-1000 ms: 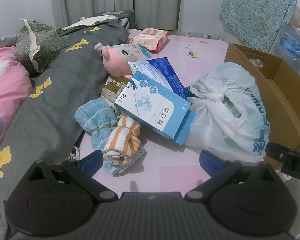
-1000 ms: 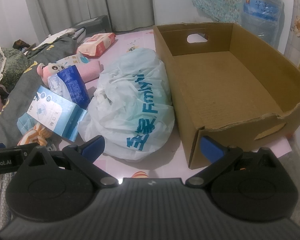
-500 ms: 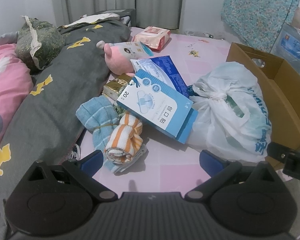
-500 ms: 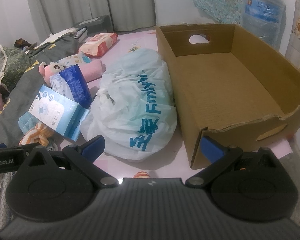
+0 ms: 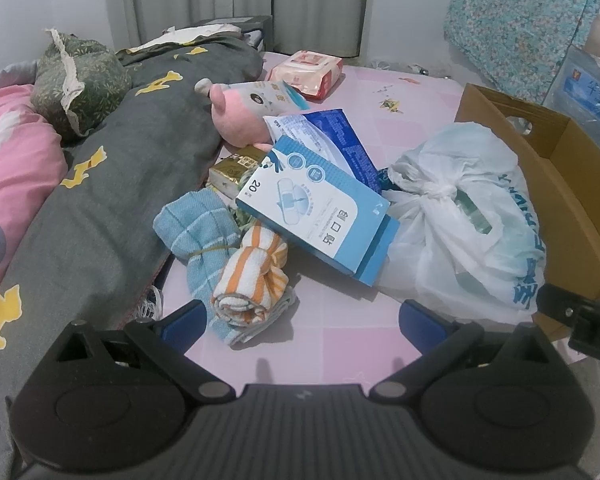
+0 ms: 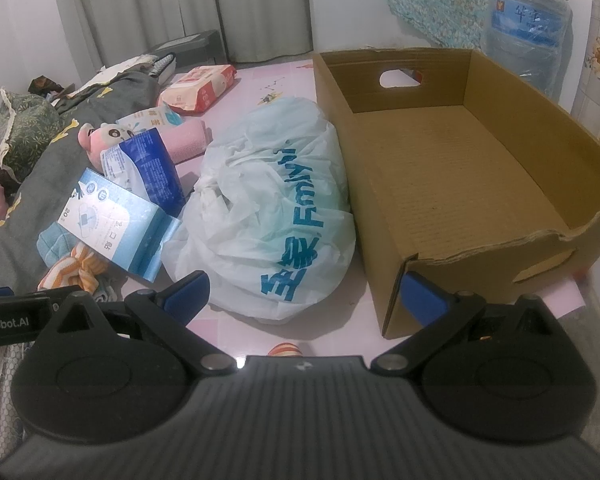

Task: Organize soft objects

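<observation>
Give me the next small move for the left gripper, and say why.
Probably ease the open left gripper forward and down onto the orange striped towel roll. It lies nearest, just ahead of the left finger, nothing on top, and the cardboard box beside the white bag holds nothing yet.

My left gripper [image 5: 302,318] is spread wide, its 2 blue-tipped fingers [image 5: 182,318] well apart with nothing between them, and it points forward and slightly down. My right gripper [image 6: 306,294] is spread just as wide and grips nothing, aimed forward at the same low angle. Each gripper's black body shows at the edge of the other's view, so the 2 sit side by side.
</observation>
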The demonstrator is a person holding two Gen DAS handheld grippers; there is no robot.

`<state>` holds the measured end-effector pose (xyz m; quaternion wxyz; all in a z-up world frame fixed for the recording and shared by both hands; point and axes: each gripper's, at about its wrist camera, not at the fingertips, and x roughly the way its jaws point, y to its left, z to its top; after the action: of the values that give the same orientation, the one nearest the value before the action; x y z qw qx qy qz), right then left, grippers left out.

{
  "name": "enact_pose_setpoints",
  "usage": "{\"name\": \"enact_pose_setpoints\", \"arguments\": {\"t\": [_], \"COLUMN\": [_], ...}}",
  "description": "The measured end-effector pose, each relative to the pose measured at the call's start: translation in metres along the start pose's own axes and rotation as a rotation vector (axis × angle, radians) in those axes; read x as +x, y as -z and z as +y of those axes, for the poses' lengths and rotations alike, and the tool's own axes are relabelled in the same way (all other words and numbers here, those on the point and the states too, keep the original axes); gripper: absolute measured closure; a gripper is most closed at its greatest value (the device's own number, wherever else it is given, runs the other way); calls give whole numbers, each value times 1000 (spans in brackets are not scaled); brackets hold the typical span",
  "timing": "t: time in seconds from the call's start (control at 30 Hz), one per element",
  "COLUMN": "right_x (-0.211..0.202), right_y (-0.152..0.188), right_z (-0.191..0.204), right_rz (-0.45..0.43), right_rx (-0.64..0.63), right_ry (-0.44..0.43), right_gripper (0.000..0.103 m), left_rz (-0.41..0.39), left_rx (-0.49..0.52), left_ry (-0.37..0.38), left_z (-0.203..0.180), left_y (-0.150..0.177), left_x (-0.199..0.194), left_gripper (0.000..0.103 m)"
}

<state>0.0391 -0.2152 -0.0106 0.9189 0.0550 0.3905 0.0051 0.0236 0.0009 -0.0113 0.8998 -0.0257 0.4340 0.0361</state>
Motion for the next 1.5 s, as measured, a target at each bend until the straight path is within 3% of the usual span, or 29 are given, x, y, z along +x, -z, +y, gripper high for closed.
{"name": "enact_pose_setpoints", "arguments": {"t": [0.27, 0.47, 0.6, 0.7, 0.8, 0.97, 1.03, 1.07, 1.13, 1.2, 1.37, 1.5], "right_x": [-3, -26, -40, -36, -25, 16, 35, 44, 63, 83, 107, 131], "right_y": [0, -12, -40, -68, -98, -136, -139, -138, -135, -132, -127, -128], "right_z": [0, 11, 22, 27, 33, 59, 76, 82, 96, 109, 128, 133], "right_rz": [-18, -129, -221, -229, -193, -54, 23, 58, 145, 210, 250, 292], "right_rx": [-2, -113, -228, -298, -332, -349, -393, -408, -438, -465, -550, -555], "right_ry": [6, -38, -174, -357, -537, -648, -679, -687, -699, -691, -666, -681], "right_gripper": [1, 1, 1, 1, 1, 1, 11, 16, 40, 52, 60, 63], "left_rz": [5, -15, -24, -62, -77, -113, -122, -126, -132, -114, -37, -24], "left_rx": [-6, -19, -80, -67, -56, -94, -111, -118, -135, -147, -193, -192], "left_ry": [-4, 13, 67, 72, 88, 161, 201, 218, 254, 271, 297, 313], "left_z": [2, 11, 24, 25, 25, 28, 29, 30, 31, 32, 37, 36], "left_y": [0, -1, -4, -6, -10, -12, -14, -15, -18, -21, -29, -33], "left_x": [2, 2, 5, 8, 17, 34, 39, 40, 44, 51, 73, 81], "left_gripper": [0, 0, 0, 0, 0, 11, 16, 20, 26, 30, 34, 34]}}
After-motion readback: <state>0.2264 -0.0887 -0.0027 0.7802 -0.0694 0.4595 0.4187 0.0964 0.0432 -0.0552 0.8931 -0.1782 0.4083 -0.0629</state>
